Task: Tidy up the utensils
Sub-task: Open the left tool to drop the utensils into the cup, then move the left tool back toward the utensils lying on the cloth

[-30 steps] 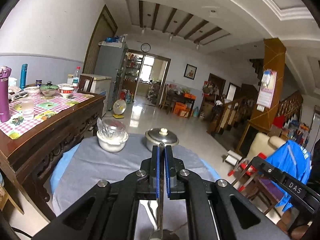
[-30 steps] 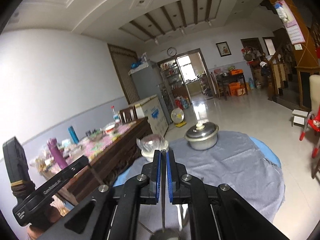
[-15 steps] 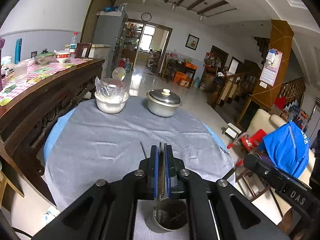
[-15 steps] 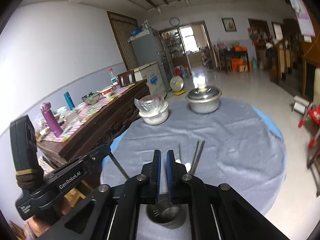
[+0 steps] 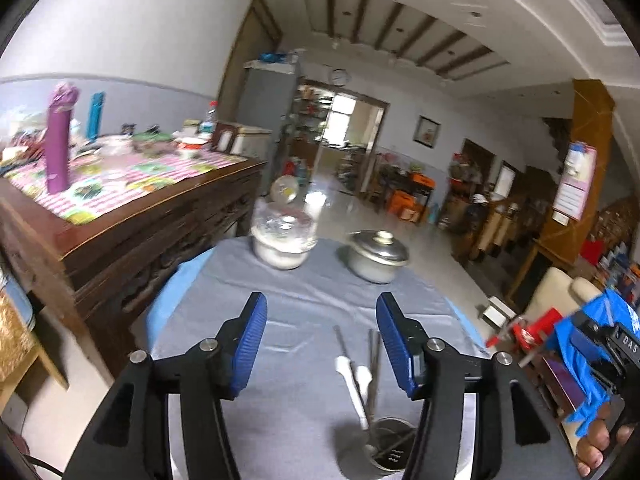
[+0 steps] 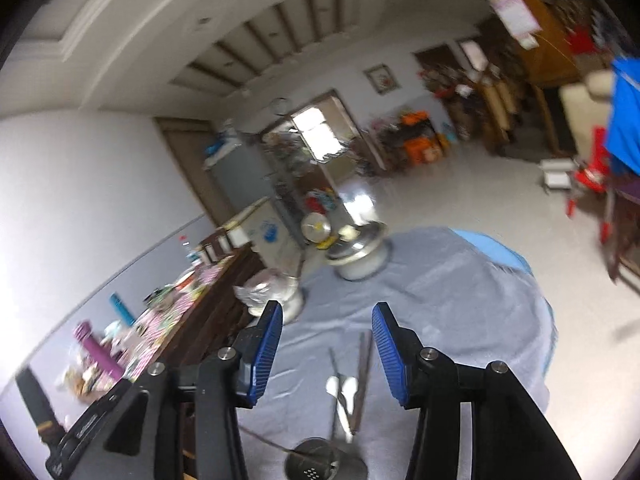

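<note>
A round table under a grey cloth (image 5: 304,360) spreads ahead of both grippers. Beyond the left gripper (image 5: 322,344) stand a white bowl (image 5: 282,246) and a lidded steel pot (image 5: 376,256). Just below and between its opening jaws sits a steel cup (image 5: 390,448) holding white spoons (image 5: 354,380) and chopsticks (image 5: 374,364). The right gripper (image 6: 326,350) is likewise opening with nothing between its blue pads (image 6: 386,354), the same cup (image 6: 314,458) below them.

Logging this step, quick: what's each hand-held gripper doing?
Left hand-held gripper: jaws opening, nothing between them.
Right hand-held gripper: jaws opening, nothing between them.
</note>
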Demonstrator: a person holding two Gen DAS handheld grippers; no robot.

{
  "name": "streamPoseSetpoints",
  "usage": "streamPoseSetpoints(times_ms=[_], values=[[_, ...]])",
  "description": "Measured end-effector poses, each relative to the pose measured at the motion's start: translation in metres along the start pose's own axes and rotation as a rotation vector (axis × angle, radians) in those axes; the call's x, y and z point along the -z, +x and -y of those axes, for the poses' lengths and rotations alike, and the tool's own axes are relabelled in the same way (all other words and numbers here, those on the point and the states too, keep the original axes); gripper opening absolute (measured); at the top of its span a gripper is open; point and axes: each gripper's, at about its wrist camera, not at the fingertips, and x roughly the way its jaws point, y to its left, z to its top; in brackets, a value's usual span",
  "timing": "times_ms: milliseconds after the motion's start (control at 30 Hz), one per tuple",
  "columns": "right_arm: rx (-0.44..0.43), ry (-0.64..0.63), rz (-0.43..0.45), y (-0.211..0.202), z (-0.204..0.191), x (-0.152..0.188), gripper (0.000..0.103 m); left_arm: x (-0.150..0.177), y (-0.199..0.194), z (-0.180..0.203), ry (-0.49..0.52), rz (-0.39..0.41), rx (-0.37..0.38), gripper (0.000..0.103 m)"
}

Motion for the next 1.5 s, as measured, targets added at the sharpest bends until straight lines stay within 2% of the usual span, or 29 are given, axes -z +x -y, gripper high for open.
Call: streamPoseSetpoints(times_ms=[300,500,833,1233,1400,1500], values=[[0.064,0.124,-0.103,0.024,0.052,0.009,0.050,0.015,0.023,-0.048,-0.082,-0.072,-0.152,0.058],[0.091,0.163,-0.159,0.042,0.071,0.021,0.050,0.035,0.044,-0.073,-0.127,-0.163,-0.201,0.058],[0.119,0.198,-0.254,0.072,0.088,0.044,0.050,0.070,0.081,-0.086,-0.134,-0.316,-0.233,0.058],[0.072,0.268,-0.399,0.129,0.116,0.068,0.050,0.089,0.119,-0.091,-0.118,-0.409,-0.247,0.058],[0.050,0.276,-0.459,0.166,0.123,0.075,0.046,0.096,0.141,-0.092,-0.112,-0.443,-0.263,0.058],[0.024,0.266,-0.501,0.198,0.122,0.075,0.039,0.101,0.156,-0.092,-0.107,-0.471,-0.268,0.058]])
